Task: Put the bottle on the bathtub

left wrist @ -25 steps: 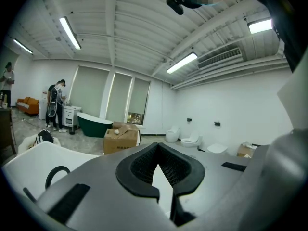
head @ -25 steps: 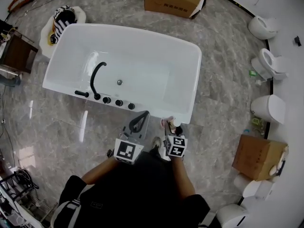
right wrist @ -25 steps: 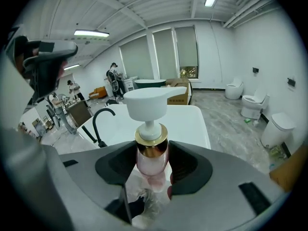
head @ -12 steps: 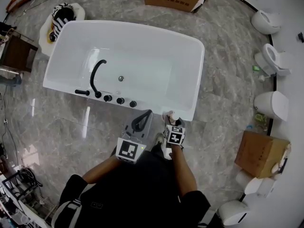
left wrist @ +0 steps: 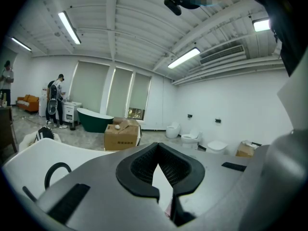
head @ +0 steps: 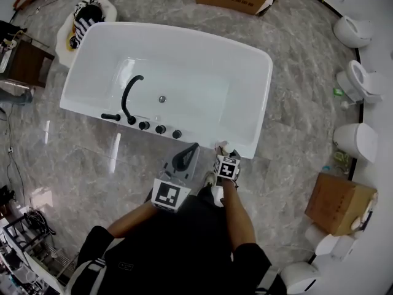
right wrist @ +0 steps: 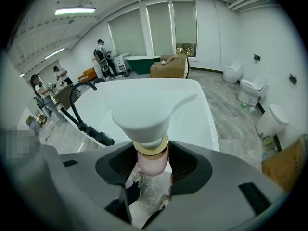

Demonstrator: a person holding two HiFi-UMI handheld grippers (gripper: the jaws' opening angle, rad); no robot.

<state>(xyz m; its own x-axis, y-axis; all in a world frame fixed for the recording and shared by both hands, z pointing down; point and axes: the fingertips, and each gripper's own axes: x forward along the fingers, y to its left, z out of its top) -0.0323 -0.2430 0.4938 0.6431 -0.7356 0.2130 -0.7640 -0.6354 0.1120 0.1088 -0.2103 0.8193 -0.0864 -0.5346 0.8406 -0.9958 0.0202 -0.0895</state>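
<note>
Clamping bottle (right wrist: 150,129) by neck with right gripper (right wrist: 153,163) | moved closer since a second ago, now at bathtub (head: 256,103) near corner, not yet on rim | keeping left gripper (left wrist: 157,154) closed, empty | likely about to set down

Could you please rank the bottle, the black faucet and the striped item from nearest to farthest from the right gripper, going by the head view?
1. bottle, held in the right gripper's jaws.
2. black faucet, on the bathtub's left part.
3. striped item, beyond its far-left corner.
</note>
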